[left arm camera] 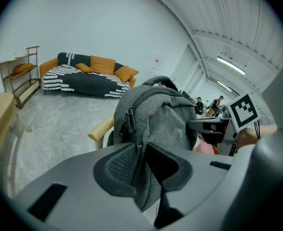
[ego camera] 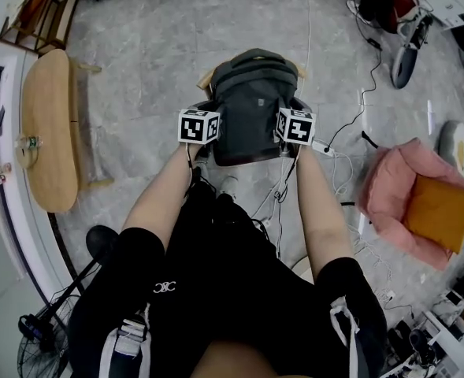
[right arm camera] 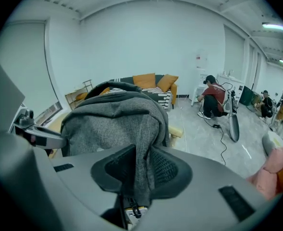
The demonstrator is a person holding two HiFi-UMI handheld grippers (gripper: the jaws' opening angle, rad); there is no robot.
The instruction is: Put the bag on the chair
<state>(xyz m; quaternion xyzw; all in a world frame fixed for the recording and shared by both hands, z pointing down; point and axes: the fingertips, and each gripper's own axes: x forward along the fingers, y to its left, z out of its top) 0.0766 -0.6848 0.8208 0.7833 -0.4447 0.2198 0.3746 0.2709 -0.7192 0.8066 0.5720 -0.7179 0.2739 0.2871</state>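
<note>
A dark grey backpack (ego camera: 251,105) stands upright on a wooden chair (ego camera: 206,75), whose light arms show on both sides of it. My left gripper (ego camera: 209,136) is at the bag's left side and my right gripper (ego camera: 288,136) at its right side. In the left gripper view the left gripper (left arm camera: 140,165) is shut on a fold of the bag (left arm camera: 155,119) beside a zipper, with the chair arm (left arm camera: 102,128) behind. In the right gripper view the right gripper (right arm camera: 142,170) has a fold of the bag (right arm camera: 115,119) filling the space between its pads, above the chair arm (right arm camera: 176,130).
A round wooden table (ego camera: 49,128) stands at the left. A pink floor seat (ego camera: 389,187) with an orange cushion lies at the right. Cables (ego camera: 350,124) trail over the floor beside the chair. A sofa (left arm camera: 86,76) lines the far wall. A person (right arm camera: 213,97) crouches at the back.
</note>
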